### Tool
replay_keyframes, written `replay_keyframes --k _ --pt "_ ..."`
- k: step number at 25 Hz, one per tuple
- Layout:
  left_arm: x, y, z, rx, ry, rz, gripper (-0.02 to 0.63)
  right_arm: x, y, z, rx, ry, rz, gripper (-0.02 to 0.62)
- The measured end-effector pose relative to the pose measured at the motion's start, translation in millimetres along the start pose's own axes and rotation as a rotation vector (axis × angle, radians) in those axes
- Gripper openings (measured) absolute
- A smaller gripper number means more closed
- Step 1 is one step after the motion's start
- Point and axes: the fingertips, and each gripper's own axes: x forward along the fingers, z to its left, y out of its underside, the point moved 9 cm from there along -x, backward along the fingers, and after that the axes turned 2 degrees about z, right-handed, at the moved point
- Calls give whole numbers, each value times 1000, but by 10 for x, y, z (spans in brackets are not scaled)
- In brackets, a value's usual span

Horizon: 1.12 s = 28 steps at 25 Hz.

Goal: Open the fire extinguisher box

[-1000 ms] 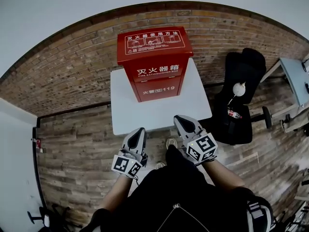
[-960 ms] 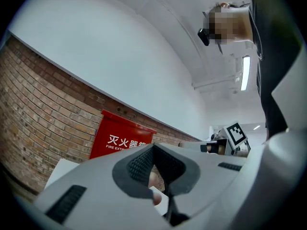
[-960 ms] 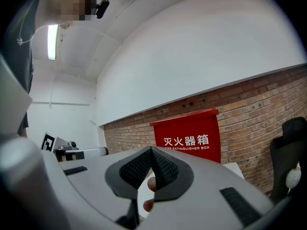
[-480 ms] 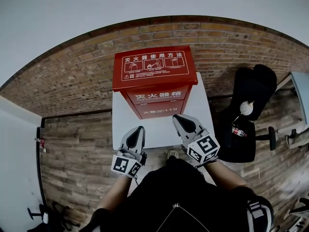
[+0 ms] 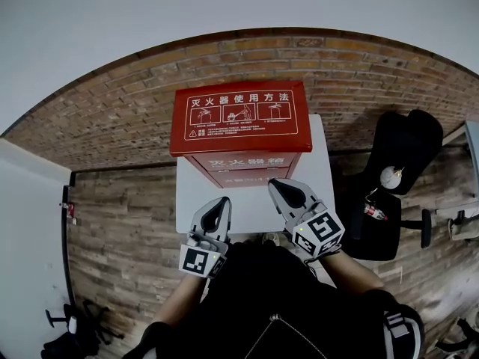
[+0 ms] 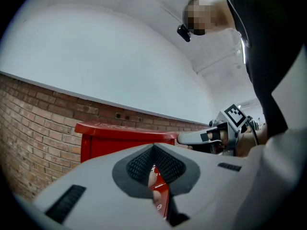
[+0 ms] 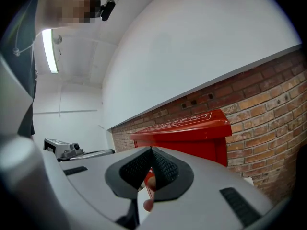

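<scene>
brick wall (image 5: 112, 126) fills the background. the white worktop (image 5: 254, 208) at frame centre carries the red fire extinguisher box (image 5: 239, 122), upright and lid shut, its front facing the person, probably for easy reach. left tongs (image 5: 219, 204) and right tongs (image 5: 278, 188) are both clenched and empty. they sit just below the box front, apart from it.

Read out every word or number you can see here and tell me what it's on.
"灭火器使用方法": lid of the fire extinguisher box.
"灭火器箱": the box's front, seen steeply.
"9": low on the front, in the left gripper view; neighbours hidden.
Small print on the lid: too small to read.
</scene>
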Motion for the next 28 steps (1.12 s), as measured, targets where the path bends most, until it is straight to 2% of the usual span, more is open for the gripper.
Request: replay_keyframes --k 8,14,18,19,20,22,28 --pt "185 -54 267 -4 46 24 49 191 -49 35 1 18 4 18" --pt "203 -347 554 34 9 7 49 156 -338 5 -101 107 -43 18" --pt "202 -590 856 71 3 -36 52 70 -567 -179 -146 122 -111 21" --pt "206 -621 918 82 12 -34 68 51 -599 -225 -159 127 -115 21" --pt "209 -637 974 93 20 -26 115 33 -622 -266 -170 129 -114 36" --pt "215 -649 1093 101 21 -7 187 5 -654 -333 -187 131 -104 98" --pt "246 -617 1495 77 -24 29 271 -69 -694 -554 -235 175 -78 203"
